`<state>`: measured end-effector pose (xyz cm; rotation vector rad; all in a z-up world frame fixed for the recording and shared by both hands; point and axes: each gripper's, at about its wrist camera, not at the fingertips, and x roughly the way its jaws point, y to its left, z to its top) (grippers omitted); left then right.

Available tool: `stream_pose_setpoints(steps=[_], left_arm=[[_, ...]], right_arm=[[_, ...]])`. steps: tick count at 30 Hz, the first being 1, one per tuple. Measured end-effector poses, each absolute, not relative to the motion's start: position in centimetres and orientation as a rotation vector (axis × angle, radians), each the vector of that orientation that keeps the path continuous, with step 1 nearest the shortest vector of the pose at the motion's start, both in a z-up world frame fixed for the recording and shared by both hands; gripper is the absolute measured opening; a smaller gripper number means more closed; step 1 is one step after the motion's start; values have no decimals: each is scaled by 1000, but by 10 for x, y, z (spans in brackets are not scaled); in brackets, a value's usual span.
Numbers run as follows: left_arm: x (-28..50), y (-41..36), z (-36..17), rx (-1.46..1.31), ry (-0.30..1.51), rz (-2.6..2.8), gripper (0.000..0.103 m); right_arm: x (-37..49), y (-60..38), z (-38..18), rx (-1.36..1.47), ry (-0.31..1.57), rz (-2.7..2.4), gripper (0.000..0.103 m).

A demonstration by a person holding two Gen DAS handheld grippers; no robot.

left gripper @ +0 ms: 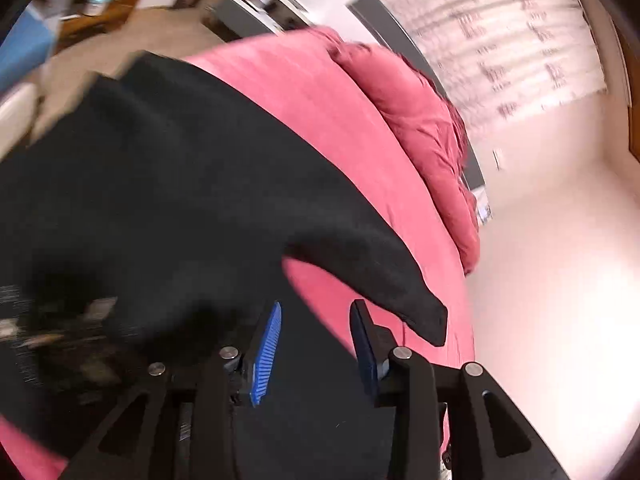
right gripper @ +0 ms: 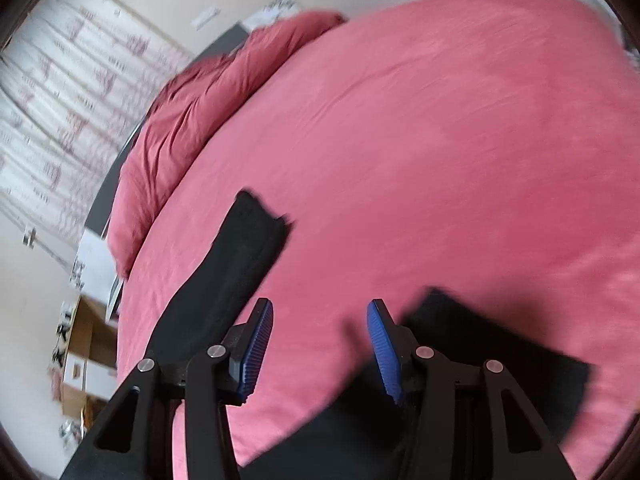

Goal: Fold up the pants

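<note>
Nearest in the left wrist view, the left hand-held gripper [left gripper: 316, 344], black with ribbed blue pads, stands part-way open with nothing pinched between its pads; dark cloth lies under and in front of it. That cloth is the black fabric pants [left gripper: 168, 200], spread on the pink-covered bed [left gripper: 328, 120]. From this gripper the bulk of the garment runs away to the far left, while one tapering leg end reaches to the right, just past the right finger. In the right wrist view, the right hand-held gripper [right gripper: 320, 348] is likewise part-way open and holds nothing; bare pink sheet shows between its pads. One black leg of the pants stretches from the near left toward the far middle, its long axis running away from the gripper, and another dark portion lies at the near right, partly blurred. Both grippers sit right at the cloth, the left seeming nearer the main mass. Farther off lies a rumpled pink duvet [right gripper: 192, 100], then a pale patterned curtain [right gripper: 60, 92].
</note>
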<state>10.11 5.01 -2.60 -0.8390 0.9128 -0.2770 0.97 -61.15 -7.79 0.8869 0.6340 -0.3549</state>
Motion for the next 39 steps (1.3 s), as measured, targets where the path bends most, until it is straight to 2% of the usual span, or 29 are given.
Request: stream_pose_setpoints(steps=[4,7,16,19,21,23,24,25,26,27,31,39], left_arm=[[149,14,-45,-836,937,-297,52],[175,3,-68,-874,989,-259,54],[204,-9,-100,-882,946,-145,55],[207,-9,-103,-894,916,-128,56],[215,-11,-104,-918,911,-110,56],[216,-9,-107,-946,914,-104,53],[216,-7,-108,-967,911,-100,51],[217,-7,-109,-975,911,-105,35],[220,-8,-111,-956,931,-112,23],[221,-8,-113,-929,953,-113,17],[210,-5,-110,-904,945,-157,12],[187,-19,-89,-829,992,-254,11]], right_arm=[[72,-596,-90,879,695,-296,53],[104,-599,-97,905,696,-286,55],[158,-623,-108,925,650,-332,58],[166,-627,-109,919,640,-326,56],[172,-627,-110,900,647,-325,47],[180,-627,-111,884,668,-313,23],[180,-627,-112,886,678,-305,20],[181,-628,-111,884,678,-291,14],[181,-627,-109,870,678,-285,13],[180,-626,-104,842,679,-287,12],[165,-628,-84,794,654,-304,11],[115,-647,-58,773,596,-378,11]])
